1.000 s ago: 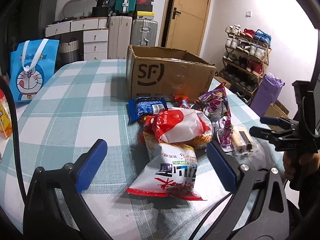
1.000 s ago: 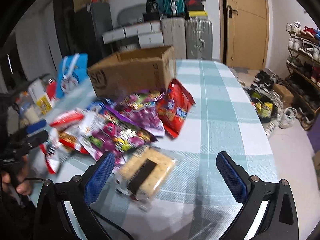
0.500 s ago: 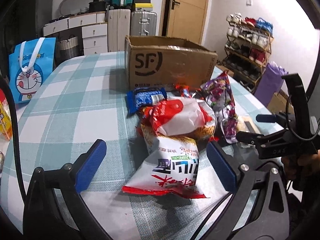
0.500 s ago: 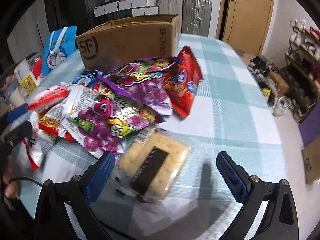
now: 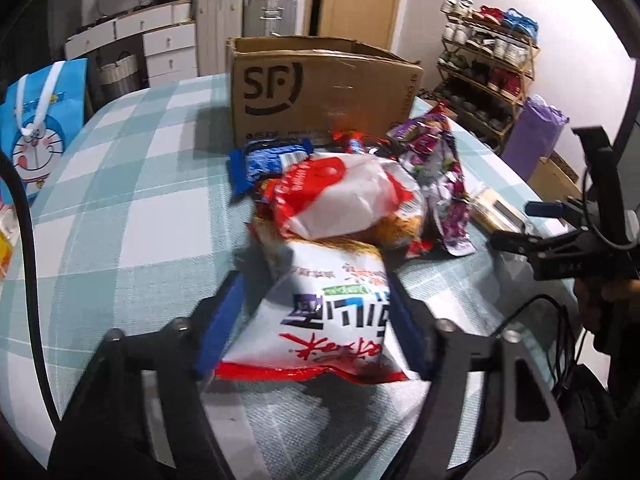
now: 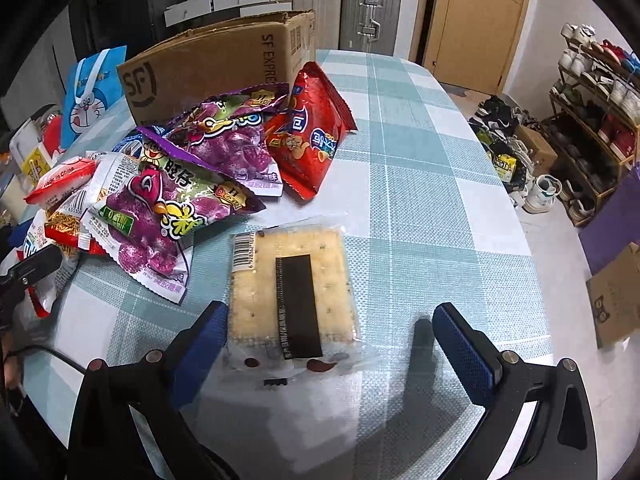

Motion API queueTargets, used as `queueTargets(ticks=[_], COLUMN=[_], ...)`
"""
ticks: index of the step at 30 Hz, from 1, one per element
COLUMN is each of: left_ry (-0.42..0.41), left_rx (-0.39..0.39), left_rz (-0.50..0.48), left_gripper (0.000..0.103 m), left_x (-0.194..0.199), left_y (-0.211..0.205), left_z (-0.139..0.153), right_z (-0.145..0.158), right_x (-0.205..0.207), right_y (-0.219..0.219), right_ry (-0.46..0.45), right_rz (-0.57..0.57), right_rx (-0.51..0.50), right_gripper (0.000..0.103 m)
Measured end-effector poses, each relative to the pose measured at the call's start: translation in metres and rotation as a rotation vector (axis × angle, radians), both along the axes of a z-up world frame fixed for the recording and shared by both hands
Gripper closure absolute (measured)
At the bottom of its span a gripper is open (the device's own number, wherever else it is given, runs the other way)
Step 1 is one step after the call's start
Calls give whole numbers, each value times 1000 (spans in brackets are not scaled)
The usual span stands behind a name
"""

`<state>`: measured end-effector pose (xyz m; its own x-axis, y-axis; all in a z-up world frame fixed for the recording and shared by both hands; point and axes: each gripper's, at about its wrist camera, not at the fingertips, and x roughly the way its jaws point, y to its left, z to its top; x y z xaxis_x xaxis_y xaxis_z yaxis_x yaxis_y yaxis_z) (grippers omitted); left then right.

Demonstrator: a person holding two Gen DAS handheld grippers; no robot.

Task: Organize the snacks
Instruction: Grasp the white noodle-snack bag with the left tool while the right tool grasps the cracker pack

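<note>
Tablecloth (image 6: 432, 184) in teal-and-white check covers the table, and an open SF cardboard box (image 5: 320, 92) stands on it behind a heap of snacks. Nearest the box lie a red snack bag (image 6: 312, 136) and two purple candy bags (image 6: 224, 136), with a blue packet (image 5: 268, 160) and a red-and-white bag (image 5: 344, 196) piled beside them. The left gripper (image 5: 316, 320) has its blue pads pressed against both sides of a white snack bag (image 5: 328, 320) at the heap's near end. The right gripper (image 6: 332, 336) is spread wide, its left pad just beside a clear-wrapped cracker pack (image 6: 292, 288) lying flat on the cloth.
</note>
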<state>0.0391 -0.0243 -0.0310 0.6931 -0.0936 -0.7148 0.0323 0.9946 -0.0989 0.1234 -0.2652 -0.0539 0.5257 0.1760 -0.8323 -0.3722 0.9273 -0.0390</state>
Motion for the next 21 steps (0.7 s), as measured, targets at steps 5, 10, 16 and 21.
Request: queueTargets(ticks=[5,10,16,21], left_ry=[-1,4,-25,-52], left_rx=[15,-16,-31,-87], left_rz=[-26,-30,-8,19], left_gripper=[50,54,58,58], left_x=[0,-5,-15,-27], left_y=[-6,-2,0,9], left_z=[1,2,6,11], right_z=[-1,3,2,6], right_x=[6,4,-7,-13], right_y=[1,14,14,5], right_ry=[-20,-32,-53,-62], right_rz=[41,93,115,116], right_rx=[3,23,77,140], right_gripper=[8,36,45,45])
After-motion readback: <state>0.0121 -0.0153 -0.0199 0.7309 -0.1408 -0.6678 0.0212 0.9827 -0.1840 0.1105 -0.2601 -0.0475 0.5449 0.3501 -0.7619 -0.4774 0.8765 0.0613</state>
